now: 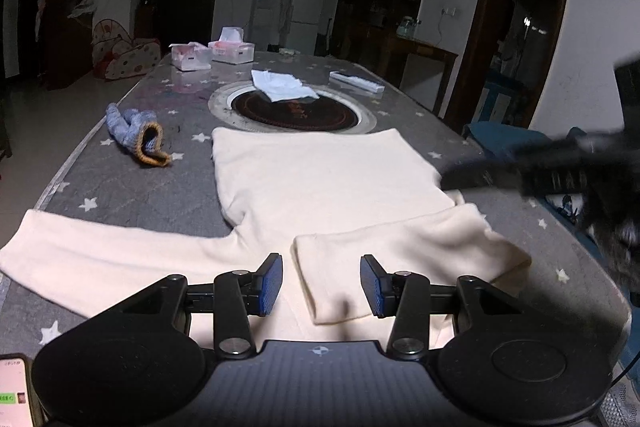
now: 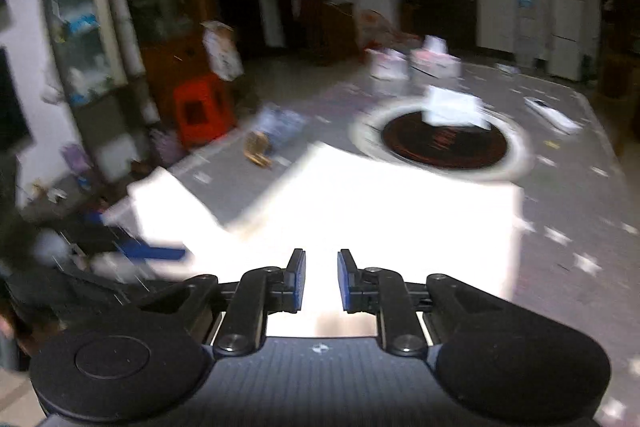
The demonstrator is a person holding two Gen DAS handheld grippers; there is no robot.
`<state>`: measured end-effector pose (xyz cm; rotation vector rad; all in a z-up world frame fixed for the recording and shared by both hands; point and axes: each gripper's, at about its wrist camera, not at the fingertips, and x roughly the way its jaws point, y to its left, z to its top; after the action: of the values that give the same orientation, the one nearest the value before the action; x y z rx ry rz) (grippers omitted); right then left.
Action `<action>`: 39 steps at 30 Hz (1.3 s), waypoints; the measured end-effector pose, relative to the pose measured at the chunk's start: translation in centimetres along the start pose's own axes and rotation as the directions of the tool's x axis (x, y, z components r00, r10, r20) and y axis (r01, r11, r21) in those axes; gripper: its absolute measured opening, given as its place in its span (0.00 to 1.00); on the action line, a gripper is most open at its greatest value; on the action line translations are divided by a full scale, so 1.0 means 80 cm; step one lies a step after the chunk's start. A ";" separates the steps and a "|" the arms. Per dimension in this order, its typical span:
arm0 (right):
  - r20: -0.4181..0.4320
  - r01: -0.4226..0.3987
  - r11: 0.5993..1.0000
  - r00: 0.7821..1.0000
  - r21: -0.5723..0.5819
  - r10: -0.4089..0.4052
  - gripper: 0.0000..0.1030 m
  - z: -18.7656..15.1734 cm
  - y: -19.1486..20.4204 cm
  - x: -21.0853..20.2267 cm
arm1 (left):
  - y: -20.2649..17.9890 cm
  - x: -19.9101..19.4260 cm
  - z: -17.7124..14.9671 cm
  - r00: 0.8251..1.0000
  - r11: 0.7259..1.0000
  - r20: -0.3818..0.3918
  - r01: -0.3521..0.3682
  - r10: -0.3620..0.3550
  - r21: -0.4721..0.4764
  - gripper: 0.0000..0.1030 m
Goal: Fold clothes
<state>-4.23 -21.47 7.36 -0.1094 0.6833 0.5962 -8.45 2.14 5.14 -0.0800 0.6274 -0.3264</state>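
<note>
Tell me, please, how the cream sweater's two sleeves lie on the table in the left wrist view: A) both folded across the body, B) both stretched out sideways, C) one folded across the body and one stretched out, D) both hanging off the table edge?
C: on the sweater, one sleeve is folded across the body near the camera, while the other sleeve lies stretched out flat on the table.
</note>
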 end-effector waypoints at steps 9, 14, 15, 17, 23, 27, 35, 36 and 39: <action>-0.144 0.145 0.985 0.981 0.090 -0.131 0.16 -0.075 -0.066 -0.018 | -0.027 0.044 -0.001 0.996 0.997 -0.064 0.068 -0.066 0.031 0.41; -0.063 0.115 0.990 0.992 0.081 -0.110 0.16 -0.051 -0.063 -0.017 | -0.021 0.061 -0.006 0.993 0.998 -0.101 0.058 -0.057 0.004 0.41; -0.051 0.103 0.991 0.994 0.079 -0.100 0.16 -0.046 -0.061 -0.013 | -0.020 0.060 -0.006 0.993 0.998 -0.100 0.058 -0.058 0.000 0.41; -0.053 0.090 0.994 0.995 0.069 -0.086 0.16 -0.042 -0.059 0.002 | -0.018 0.058 -0.006 0.994 0.998 -0.096 0.057 -0.058 -0.010 0.41; -0.087 0.083 0.994 0.993 0.070 -0.077 0.15 -0.046 -0.061 0.024 | 0.011 0.026 0.003 0.998 0.996 -0.034 -0.049 0.047 -0.068 0.41; -0.081 0.080 0.995 0.994 0.061 -0.075 0.16 -0.046 -0.059 0.022 | 0.054 0.004 0.008 0.975 0.961 -0.010 -0.220 0.222 -0.167 0.41; -0.064 0.053 0.997 0.997 0.052 -0.050 0.16 -0.041 -0.047 0.015 | 0.151 -0.017 0.009 0.827 0.756 -0.074 -0.542 0.557 -0.368 0.44; -0.062 0.049 0.998 0.997 0.051 -0.045 0.16 -0.041 -0.045 0.014 | 0.161 -0.017 0.007 0.811 0.731 -0.088 -0.563 0.578 -0.385 0.45; -0.056 0.036 0.998 0.998 0.047 -0.033 0.16 -0.040 -0.040 0.011 | 0.194 -0.017 0.000 0.786 0.671 -0.133 -0.591 0.603 -0.448 0.45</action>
<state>-3.72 -24.58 4.01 -0.0936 0.7472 0.5447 -5.20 17.27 3.25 -0.3371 0.6605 0.4847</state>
